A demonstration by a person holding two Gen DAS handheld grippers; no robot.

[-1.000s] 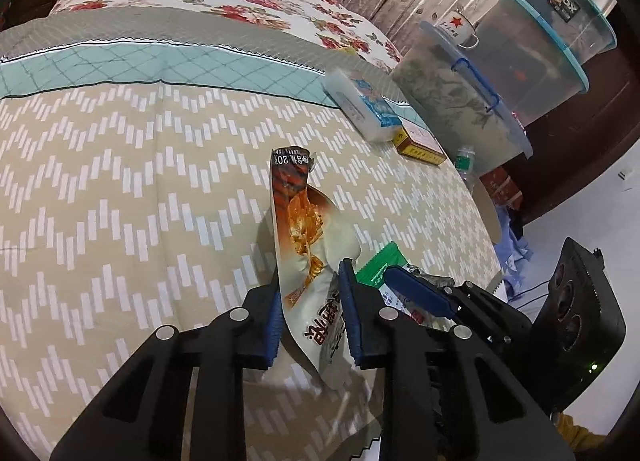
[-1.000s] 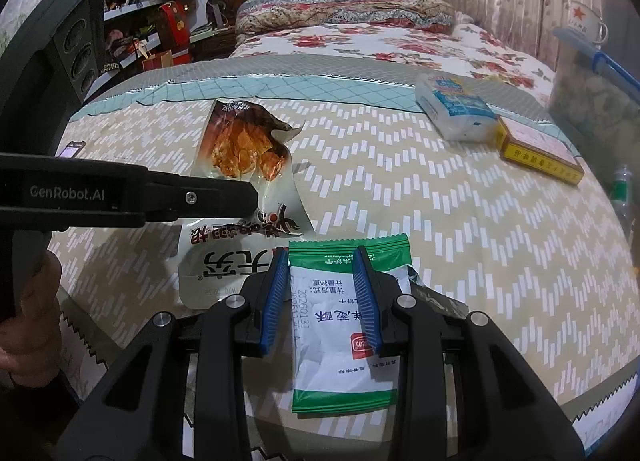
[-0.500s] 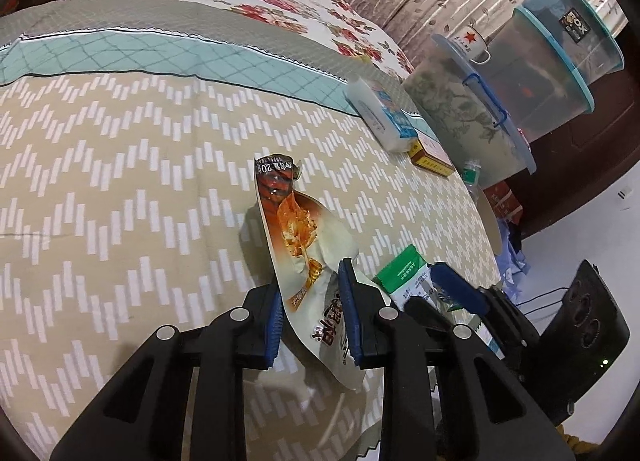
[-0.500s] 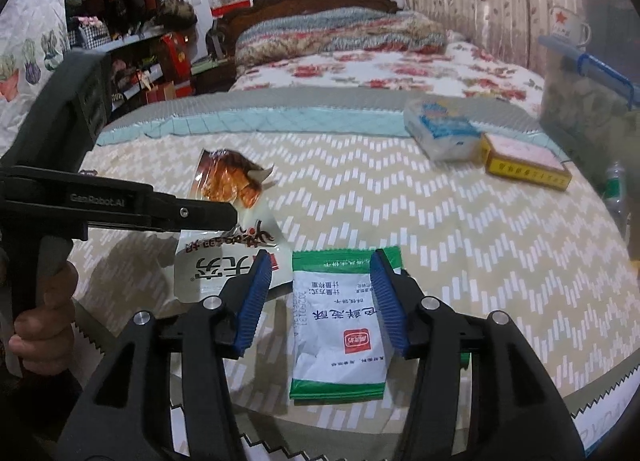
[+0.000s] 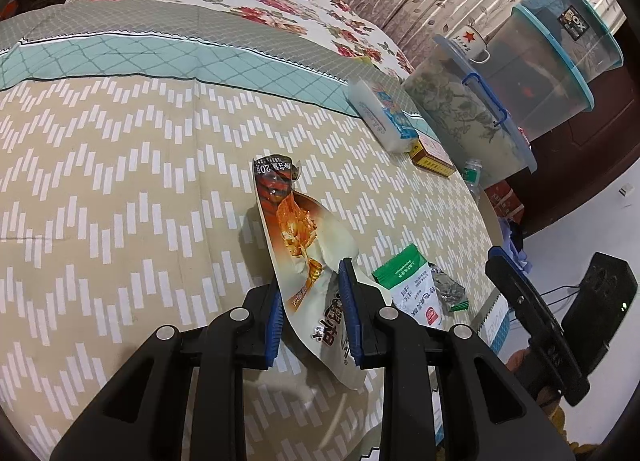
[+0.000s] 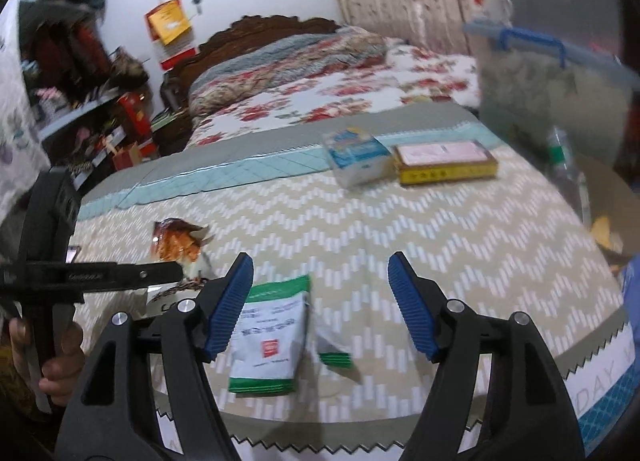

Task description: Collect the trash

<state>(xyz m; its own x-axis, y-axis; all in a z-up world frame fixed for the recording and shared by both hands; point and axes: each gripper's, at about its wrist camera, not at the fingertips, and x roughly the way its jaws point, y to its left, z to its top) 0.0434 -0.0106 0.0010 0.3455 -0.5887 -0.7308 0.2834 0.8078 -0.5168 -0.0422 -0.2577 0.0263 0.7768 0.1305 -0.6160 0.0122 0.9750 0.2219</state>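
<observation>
My left gripper (image 5: 312, 317) is shut on an orange and white snack wrapper (image 5: 296, 237) and holds it just above the bed cover. The wrapper also shows in the right wrist view (image 6: 178, 245), beside the left gripper's finger. A green and white wrapper (image 6: 272, 337) lies flat on the cover near the front edge, with a small torn green piece (image 6: 336, 357) next to it. My right gripper (image 6: 320, 305) is open and empty above the green wrapper. The green wrapper also shows in the left wrist view (image 5: 412, 289).
A tissue pack (image 6: 356, 157) and a yellow box (image 6: 444, 161) lie on the bed (image 6: 440, 229) at the far right. Clear storage bins (image 5: 516, 89) with a mug (image 5: 472, 41) on top stand beside the bed. A plastic bottle (image 6: 568, 169) stands by the bed's right edge.
My right gripper has opened, let go of the green wrapper and drawn back and upward. My left gripper still holds the snack wrapper and has lifted slightly.
</observation>
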